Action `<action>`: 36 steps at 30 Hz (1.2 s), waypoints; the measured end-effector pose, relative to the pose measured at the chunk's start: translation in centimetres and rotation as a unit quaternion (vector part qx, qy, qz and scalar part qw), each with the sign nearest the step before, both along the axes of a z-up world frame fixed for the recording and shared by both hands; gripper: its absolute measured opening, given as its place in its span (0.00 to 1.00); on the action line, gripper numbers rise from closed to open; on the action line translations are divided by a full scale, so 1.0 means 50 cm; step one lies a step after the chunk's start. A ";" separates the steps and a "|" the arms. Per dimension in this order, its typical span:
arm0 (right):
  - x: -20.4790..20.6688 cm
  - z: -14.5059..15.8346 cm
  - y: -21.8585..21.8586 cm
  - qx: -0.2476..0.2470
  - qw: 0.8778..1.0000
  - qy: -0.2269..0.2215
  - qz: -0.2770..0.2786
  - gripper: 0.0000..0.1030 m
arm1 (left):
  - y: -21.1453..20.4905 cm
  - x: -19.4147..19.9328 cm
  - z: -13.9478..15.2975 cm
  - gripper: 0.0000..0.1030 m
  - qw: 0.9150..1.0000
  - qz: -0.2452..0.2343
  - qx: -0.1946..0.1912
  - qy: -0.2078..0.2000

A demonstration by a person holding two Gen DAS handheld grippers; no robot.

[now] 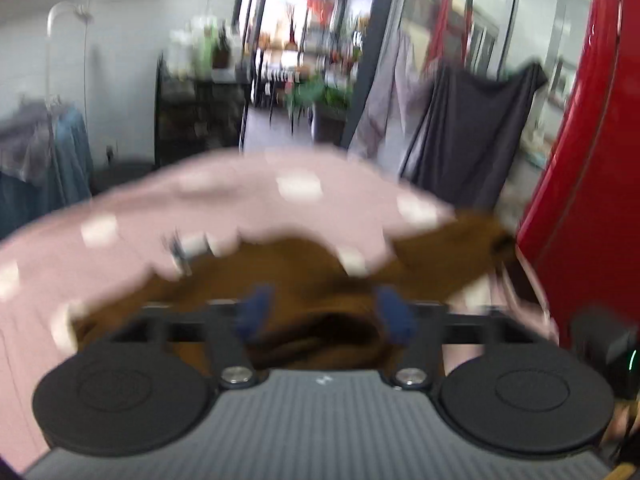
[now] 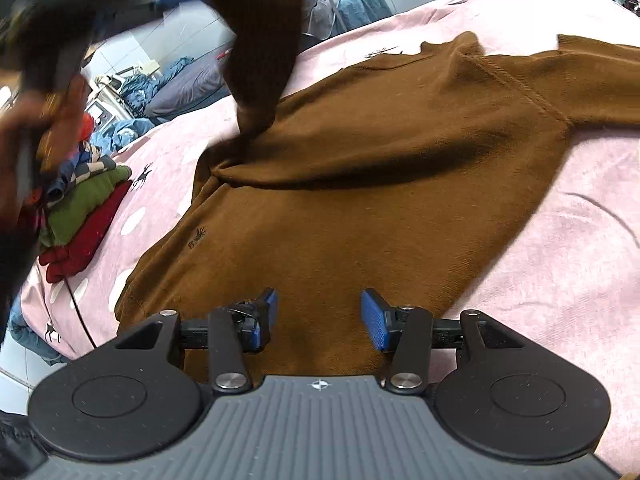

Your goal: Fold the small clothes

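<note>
A brown sweater (image 2: 360, 200) lies spread flat on a pink spotted blanket (image 2: 560, 240). My right gripper (image 2: 318, 316) hovers open just over the sweater's near hem, with nothing between its blue pads (image 2: 374, 320). One sleeve (image 2: 260, 40) is up in the air at the upper left, blurred, rising from the sweater's shoulder toward the person's hand (image 2: 60, 120) that carries the left tool. In the blurred left wrist view my left gripper (image 1: 325, 310) has its jaws wide apart above the sweater (image 1: 304, 276); the pads do not press on the cloth.
A stack of folded clothes (image 2: 88, 216), green and red, sits at the blanket's left edge. Blue bedding (image 2: 180, 80) lies beyond it. A red cabinet (image 1: 592, 160) and a hanging dark cloth (image 1: 472, 140) stand past the bed's (image 1: 240, 200) far side.
</note>
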State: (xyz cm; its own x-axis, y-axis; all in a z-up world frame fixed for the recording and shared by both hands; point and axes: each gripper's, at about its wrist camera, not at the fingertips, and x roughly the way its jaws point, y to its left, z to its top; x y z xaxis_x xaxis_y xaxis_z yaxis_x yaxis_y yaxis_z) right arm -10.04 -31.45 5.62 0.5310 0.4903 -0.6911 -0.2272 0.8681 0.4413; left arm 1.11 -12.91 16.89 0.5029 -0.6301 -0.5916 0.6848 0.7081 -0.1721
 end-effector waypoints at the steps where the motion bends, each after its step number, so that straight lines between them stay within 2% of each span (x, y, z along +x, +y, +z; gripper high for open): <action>1: -0.001 0.001 -0.004 0.000 1.000 0.000 -0.003 0.78 | -0.002 -0.006 -0.028 0.81 1.000 0.007 0.014 0.012; 3: 0.000 0.005 -0.009 -0.002 1.000 -0.004 -0.008 0.78 | 0.008 -0.003 -0.079 0.81 0.998 0.028 0.039 0.050; 5: 0.002 0.011 -0.009 -0.010 1.000 -0.013 -0.010 0.78 | 0.053 0.019 -0.129 0.81 0.992 0.077 0.059 0.080; 8: 0.003 0.023 -0.007 -0.030 0.999 -0.033 -0.011 0.78 | 0.126 0.032 -0.169 0.82 0.981 0.145 0.058 0.114; 11: 0.010 0.035 0.005 -0.055 0.997 -0.061 -0.004 0.78 | 0.193 0.030 -0.181 0.87 0.973 0.194 0.072 0.107; 15: 0.025 0.056 0.020 -0.094 0.989 -0.110 -0.009 0.78 | 0.219 0.024 -0.191 0.88 0.965 0.228 0.104 0.079; 18: 0.046 0.072 0.041 -0.121 0.982 -0.148 -0.002 0.78 | 0.231 0.023 -0.204 0.89 0.963 0.234 0.107 0.080; 21: 0.076 0.074 0.074 -0.180 0.970 -0.161 -0.004 0.78 | 0.241 0.020 -0.217 0.89 0.962 0.239 0.091 0.100; 22: 0.088 0.069 0.079 -0.186 0.970 -0.157 -0.003 0.74 | 0.243 0.019 -0.220 0.89 0.961 0.239 0.083 0.107; 24: 0.107 0.059 0.086 -0.188 0.973 -0.136 -0.003 0.52 | 0.243 0.012 -0.222 0.89 0.962 0.238 0.074 0.114; 25: 0.115 0.053 0.092 -0.200 0.972 -0.125 -0.003 0.27 | 0.242 0.007 -0.218 0.90 0.963 0.236 0.074 0.112; 26: 0.122 0.046 0.098 -0.215 0.970 -0.115 -0.005 0.10 | 0.240 0.005 -0.217 0.91 0.963 0.232 0.076 0.110; 27: 0.121 0.043 0.097 -0.220 0.969 -0.111 -0.010 0.08 | 0.236 0.000 -0.217 0.92 0.964 0.230 0.079 0.106; 29: 0.118 0.049 0.081 -0.176 0.979 -0.097 -0.021 0.08 | 0.233 -0.004 -0.212 0.93 0.965 0.227 0.082 0.103; 31: 0.109 0.067 0.053 -0.082 0.994 -0.064 -0.027 0.07 | 0.235 -0.005 -0.206 0.93 0.966 0.224 0.073 0.109; 32: 0.107 0.079 0.035 -0.018 0.998 -0.040 -0.039 0.07 | 0.237 -0.005 -0.203 0.94 0.966 0.224 0.067 0.111; 33: 0.105 0.087 0.011 0.053 0.997 -0.014 -0.053 0.07 | 0.239 -0.006 -0.200 0.94 0.966 0.225 0.062 0.112; 34: 0.104 0.090 -0.014 0.127 0.989 0.013 -0.072 0.08 | 0.239 -0.005 -0.198 0.95 0.966 0.226 0.059 0.111; 36: 0.103 0.091 -0.056 0.238 0.964 0.051 -0.111 0.08 | 0.240 -0.004 -0.195 0.96 0.965 0.229 0.058 0.109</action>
